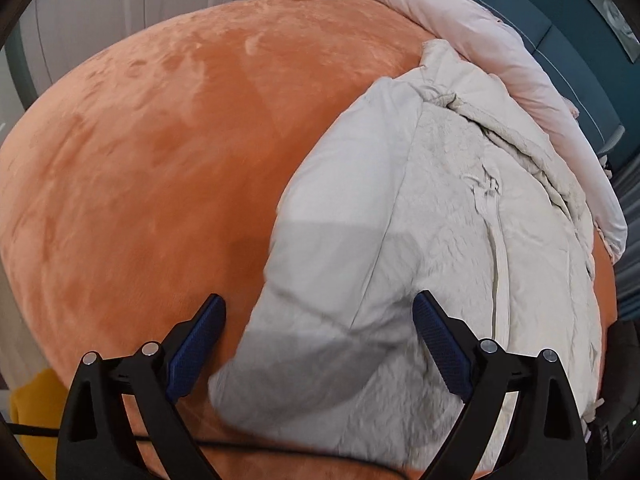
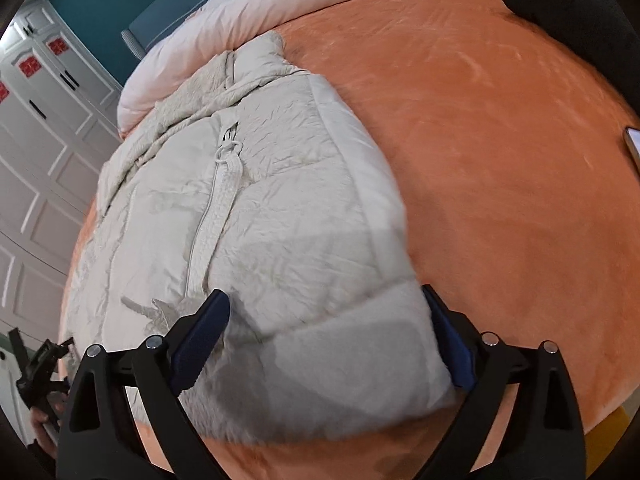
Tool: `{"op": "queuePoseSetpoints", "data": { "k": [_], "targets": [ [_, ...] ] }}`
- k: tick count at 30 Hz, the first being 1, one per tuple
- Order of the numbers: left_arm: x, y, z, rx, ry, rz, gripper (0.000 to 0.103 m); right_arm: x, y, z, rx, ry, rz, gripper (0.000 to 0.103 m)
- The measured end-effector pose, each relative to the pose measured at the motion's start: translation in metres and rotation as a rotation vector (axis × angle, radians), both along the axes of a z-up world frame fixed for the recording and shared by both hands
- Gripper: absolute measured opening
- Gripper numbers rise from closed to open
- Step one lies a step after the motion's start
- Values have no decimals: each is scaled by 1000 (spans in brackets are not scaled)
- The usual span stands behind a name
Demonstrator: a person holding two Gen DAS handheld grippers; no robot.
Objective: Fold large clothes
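Cream jacket (image 2: 280,208) lies between the wide-open right claw (image 2: 326,312) fingers.

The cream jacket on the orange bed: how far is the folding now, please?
Done: the cream jacket lies zipped on the orange bedspread, one side apparently folded over its front. In hand: nothing is gripped; the left tongs and right tongs are open, straddling its near end. Left: probably folding it lengthwise into a compact stack; the collar end beside the pink duvet looks rumpled.
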State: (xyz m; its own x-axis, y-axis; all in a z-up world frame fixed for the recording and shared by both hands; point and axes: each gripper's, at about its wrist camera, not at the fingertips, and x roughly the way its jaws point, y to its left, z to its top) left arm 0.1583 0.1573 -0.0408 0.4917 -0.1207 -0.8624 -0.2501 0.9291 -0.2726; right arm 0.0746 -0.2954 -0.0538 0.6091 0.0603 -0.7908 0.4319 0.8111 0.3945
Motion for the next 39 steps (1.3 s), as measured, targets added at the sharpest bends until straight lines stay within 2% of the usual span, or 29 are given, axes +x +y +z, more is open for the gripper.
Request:
{"op": "queuePoseSetpoints", "data": {
  "k": [1,2,3,4,5,6,8,11,15,18,22,26,28,31,33,34,36,39],
  "targets": [
    [3,-1,0,8,-5,-5,92,2,1,0,-4,5,-1,91],
    [4,-1,1,12,-8,-14,92,3,2,2,-1,5,0,78],
    [5,0,0,14,-8,-20,83,3,2,2,16,5,10,61],
    [4,0,3,3,-17,-34,72,2,3,4,53,-5,23,51],
    [5,-1,5,-35,-31,-79,47,0,3,7,68,-20,29,35],
    [4,-3,8,-49,-25,-105,32,-3,5,12,68,-36,36,24],
    [-4,-6,21,-36,-60,-138,14,-10,10,28,49,-69,51,18],
    [-23,-6,46,-50,-105,-188,9,-24,23,55,6,-110,86,16],
    [-68,-1,80,-46,-140,-266,9,-66,42,77,-53,-105,165,15],
    [-112,9,92,-43,-121,-319,8,-107,51,79,-64,-66,215,15],
    [-177,29,83,-34,-34,-342,8,-167,61,71,-40,10,249,16],
    [-209,40,58,-50,72,-307,8,-201,76,59,-58,82,269,16],
    [-210,42,50,-54,77,-268,13,-201,77,59,-69,82,271,19],
    [-200,46,48,-80,91,-196,27,-191,74,58,-60,108,269,33],
    [-196,47,49,-98,100,-166,41,-196,74,58,-49,114,266,52],
    [-195,49,49,-97,100,-162,43,-198,74,58,-40,114,262,55],
    [-196,50,50,-89,73,-154,61,-206,75,56,-8,117,256,58],
    [-194,47,48,-84,50,-148,65,-213,76,49,28,116,253,61]
  ]
}}
